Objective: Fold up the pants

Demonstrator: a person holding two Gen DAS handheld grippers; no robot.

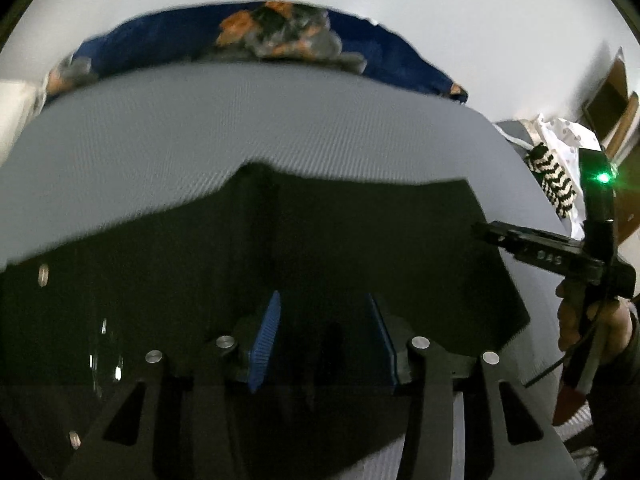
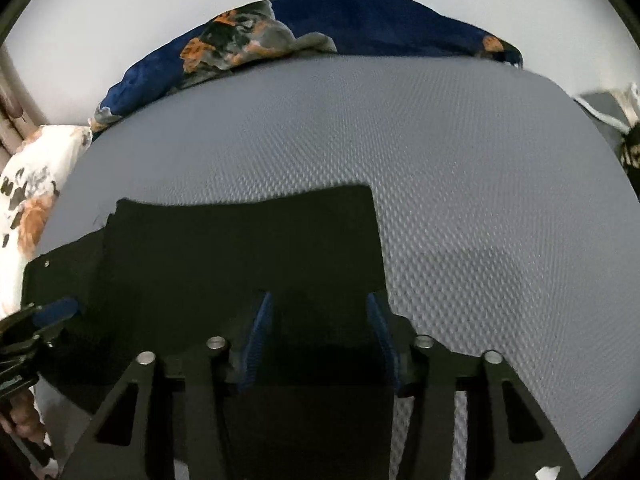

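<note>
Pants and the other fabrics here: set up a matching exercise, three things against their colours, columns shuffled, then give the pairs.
Things:
1. pants
2. mat
3. blanket

Colours:
A. dark blue with orange and grey patches
B. black
C. grey, with a fine woven texture

Pairs: 1-B, 2-C, 3-A

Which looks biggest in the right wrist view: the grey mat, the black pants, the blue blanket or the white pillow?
Largest to smallest, as they look:
1. Grey mat
2. Black pants, though they're nearest the camera, which swells them
3. Blue blanket
4. White pillow, partly cut off at the edge, so its rank is unsure
</note>
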